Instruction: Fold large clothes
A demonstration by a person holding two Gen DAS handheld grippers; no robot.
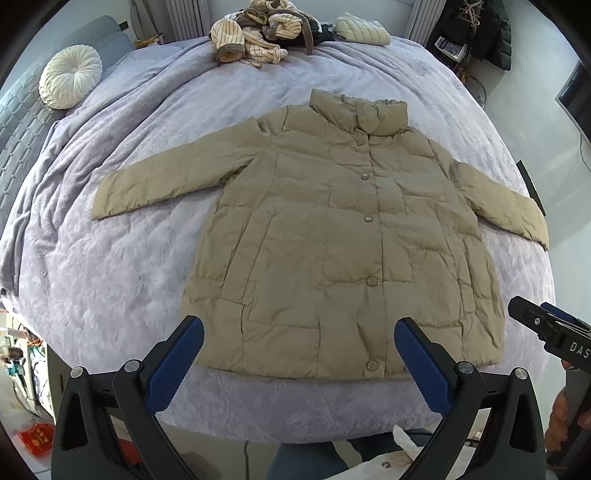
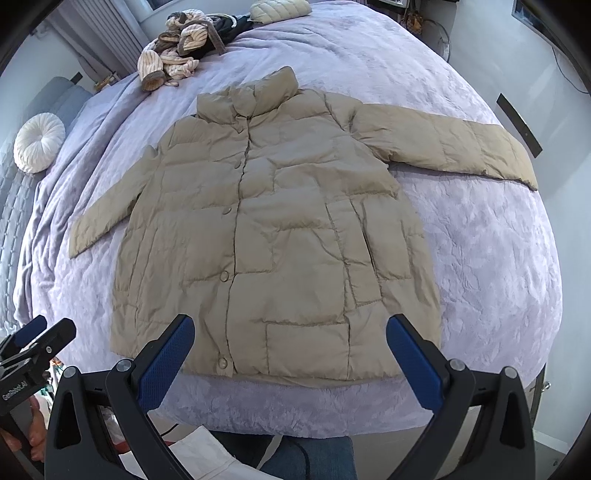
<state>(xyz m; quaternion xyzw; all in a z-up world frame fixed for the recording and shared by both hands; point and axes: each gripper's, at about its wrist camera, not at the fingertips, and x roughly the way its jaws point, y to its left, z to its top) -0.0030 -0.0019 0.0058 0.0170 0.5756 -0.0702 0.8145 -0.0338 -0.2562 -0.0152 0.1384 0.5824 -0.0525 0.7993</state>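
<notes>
- Tan puffer jacket (image 1: 343, 236) lies flat, buttoned, sleeves out at nine and three o'clock on the lilac bedspread (image 1: 110, 277)
- Left gripper (image 1: 299, 350) spread wide, empty, at the hem
- Right gripper (image 2: 290, 347) spread too, holding nothing

Lavender plush quilted bedspread (image 1: 110, 280) ahead of tool. Round white pleated cushion (image 1: 70, 75) far left. Heap of cream striped knitwear (image 1: 255, 33) far ahead, pale quilted folded garment (image 1: 364, 29) just right of it.
</notes>
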